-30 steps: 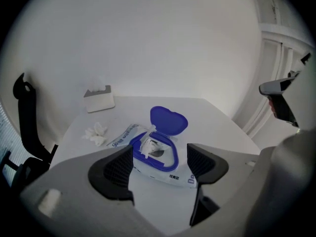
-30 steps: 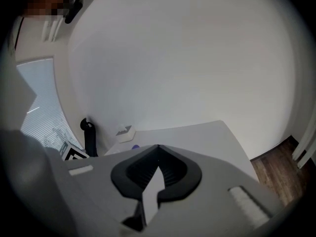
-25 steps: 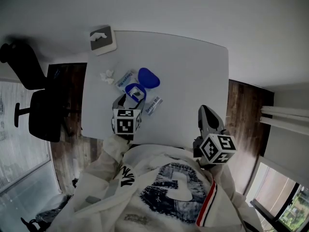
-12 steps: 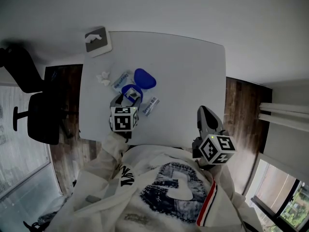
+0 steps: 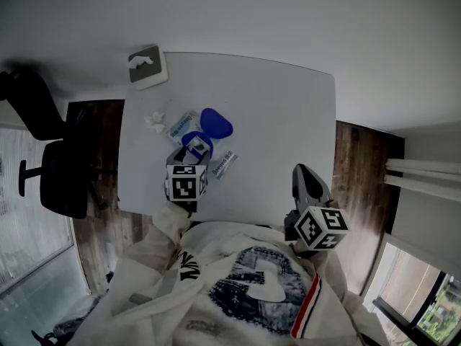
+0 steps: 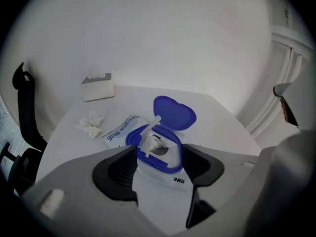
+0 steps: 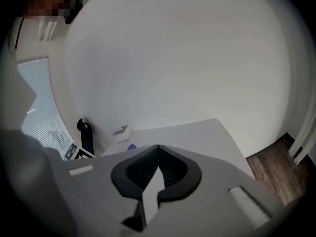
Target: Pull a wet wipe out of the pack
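- The wet wipe pack [image 6: 163, 173] lies flat on the white table [image 5: 281, 114], towards its left half and near the front edge.
- Its blue flip lid [image 6: 174, 112] stands open, and a wet wipe [image 6: 150, 141] pokes up out of the opening.
- The left gripper [image 6: 159, 154] points steeply down over the pack. Its jaws are apart on either side of the opening and have just been closing in. The wipe is between them, but the pads are not on it.
- The right gripper [image 7: 158, 149] hangs at the table's near right edge, well apart from the pack, its jaw tips together on nothing.
- A crumpled wipe [image 6: 90, 124] lies just left of the pack, with a tissue box [image 6: 98, 87] at the far left corner.
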Motion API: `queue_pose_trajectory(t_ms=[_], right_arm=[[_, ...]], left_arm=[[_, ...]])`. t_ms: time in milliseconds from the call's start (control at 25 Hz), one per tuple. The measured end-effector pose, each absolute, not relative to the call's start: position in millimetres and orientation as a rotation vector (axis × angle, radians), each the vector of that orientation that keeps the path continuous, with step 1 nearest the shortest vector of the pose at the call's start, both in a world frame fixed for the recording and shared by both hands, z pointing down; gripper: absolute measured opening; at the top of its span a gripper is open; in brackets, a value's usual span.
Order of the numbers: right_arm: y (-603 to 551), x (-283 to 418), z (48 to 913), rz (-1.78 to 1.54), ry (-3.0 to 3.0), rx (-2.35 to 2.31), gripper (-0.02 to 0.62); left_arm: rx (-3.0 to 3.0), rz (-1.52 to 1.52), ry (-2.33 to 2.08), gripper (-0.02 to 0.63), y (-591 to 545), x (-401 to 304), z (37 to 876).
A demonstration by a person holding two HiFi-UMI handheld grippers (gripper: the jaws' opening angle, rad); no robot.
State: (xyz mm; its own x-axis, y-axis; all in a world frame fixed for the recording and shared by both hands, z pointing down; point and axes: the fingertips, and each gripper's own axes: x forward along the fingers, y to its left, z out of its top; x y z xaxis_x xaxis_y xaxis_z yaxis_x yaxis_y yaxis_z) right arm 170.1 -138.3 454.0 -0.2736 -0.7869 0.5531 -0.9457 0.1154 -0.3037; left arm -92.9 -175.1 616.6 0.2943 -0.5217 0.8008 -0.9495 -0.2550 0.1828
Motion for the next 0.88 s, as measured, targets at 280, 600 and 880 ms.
queue_pose_trajectory(t_ms=[280,600,880], right_arm=[[-136.5,173.9,456.0,0.904,-2.135,1.718,0.006],[-135.5,179.1,458.2,0.918,-2.124,1.723,0.006],[-135.3,182.4,461.9,0.931,-2.121,1.721,0.006]], left_arm=[[1.861,0.819,-1.363,0.143,-176.3,-100.5,619.9],[1.805,0.835,-1.47,0.011,-182.2,-111.9,620.3],[1.801,0.835,-1.467,0.009,-182.3,-110.3,621.5]])
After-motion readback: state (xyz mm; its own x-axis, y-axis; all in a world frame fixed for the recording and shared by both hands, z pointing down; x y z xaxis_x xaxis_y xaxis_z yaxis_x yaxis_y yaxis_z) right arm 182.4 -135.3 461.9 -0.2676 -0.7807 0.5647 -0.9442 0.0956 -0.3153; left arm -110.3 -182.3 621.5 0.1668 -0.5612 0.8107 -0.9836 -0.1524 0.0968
